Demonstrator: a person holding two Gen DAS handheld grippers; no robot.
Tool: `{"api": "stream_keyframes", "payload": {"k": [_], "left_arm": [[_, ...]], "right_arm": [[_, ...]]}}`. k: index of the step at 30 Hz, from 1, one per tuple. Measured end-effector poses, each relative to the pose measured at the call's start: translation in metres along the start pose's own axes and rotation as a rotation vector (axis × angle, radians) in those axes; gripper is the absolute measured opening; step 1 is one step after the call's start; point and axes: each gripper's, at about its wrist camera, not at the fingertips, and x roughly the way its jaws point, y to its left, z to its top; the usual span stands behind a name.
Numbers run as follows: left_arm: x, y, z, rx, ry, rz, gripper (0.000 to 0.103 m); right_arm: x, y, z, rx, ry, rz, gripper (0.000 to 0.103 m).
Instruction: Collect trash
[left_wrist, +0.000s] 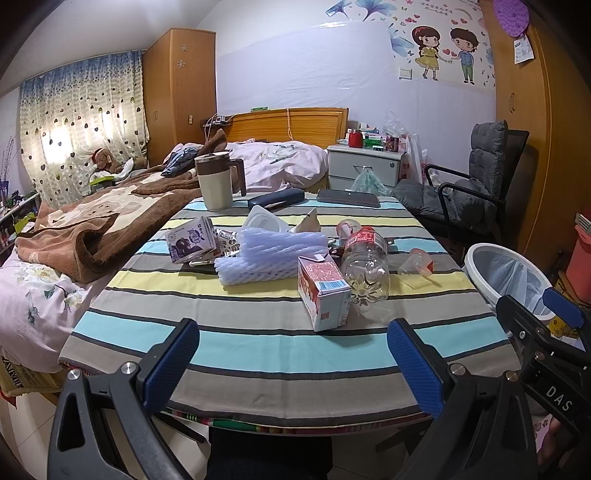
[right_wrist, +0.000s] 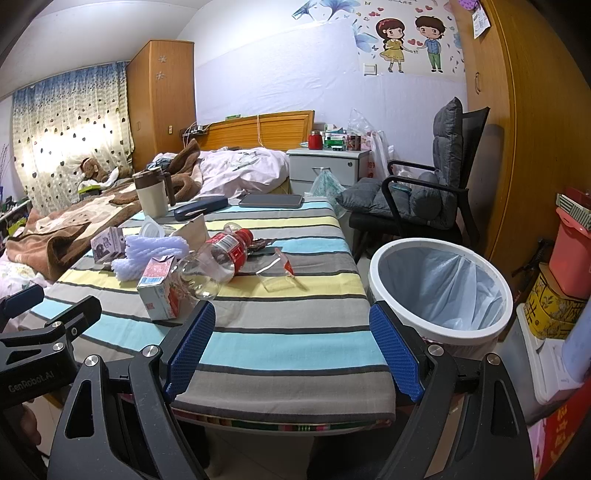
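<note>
While both tools hang at the near edge of the striped tablecloth (left_wrist: 258, 354), the left gripper (left_wrist: 293, 354) and the right gripper (right_wrist: 291, 343) are spread wide and hold nothing. Just beyond lie a red drink carton (left_wrist: 323, 293), touching an empty plastic bottle (left_wrist: 364, 260) on its side, with white foam netting (left_wrist: 266, 254), a purple carton (left_wrist: 190, 240) and a clear wrapper (left_wrist: 417, 262) nearby. Beside the table's right edge stands a white lined bin (right_wrist: 441, 288).
</note>
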Motion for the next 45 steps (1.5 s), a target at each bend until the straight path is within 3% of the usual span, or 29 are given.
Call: {"api": "stream_keyframes", "payload": {"k": [12, 17, 22, 26, 32, 38, 42, 45], "left_arm": [[0.013, 0.003, 0.002, -0.005, 0.026, -0.016, 0.103], [0.025, 0.011, 0.002, -0.030, 0.071, -0.046, 0.103], [0.044, 0.022, 0.005, -0.065, 0.121, -0.138, 0.103], [0.062, 0.022, 0.012, -0.060, 0.143, -0.141, 0.103], [0.091, 0.011, 0.020, -0.061, 0.169, -0.202, 0.099], [0.112, 0.010, 0.028, -0.066, 0.194, -0.217, 0.095], [0.121, 0.011, 0.031, -0.069, 0.207, -0.229, 0.090], [0.127, 0.016, 0.032, -0.075, 0.220, -0.237, 0.089]], "right_arm": [[0.009, -0.003, 0.003, -0.008, 0.017, -0.001, 0.086], [0.018, -0.005, 0.005, -0.017, 0.018, 0.002, 0.086], [0.040, -0.013, 0.014, 0.001, 0.054, 0.035, 0.086], [0.060, -0.013, 0.020, 0.017, 0.074, 0.044, 0.086], [0.087, -0.010, 0.026, 0.020, 0.126, 0.047, 0.086], [0.108, -0.009, 0.026, 0.048, 0.183, 0.053, 0.079], [0.127, -0.012, 0.029, 0.120, 0.244, 0.098, 0.067], [0.135, -0.011, 0.028, 0.140, 0.270, 0.108, 0.067]]}}
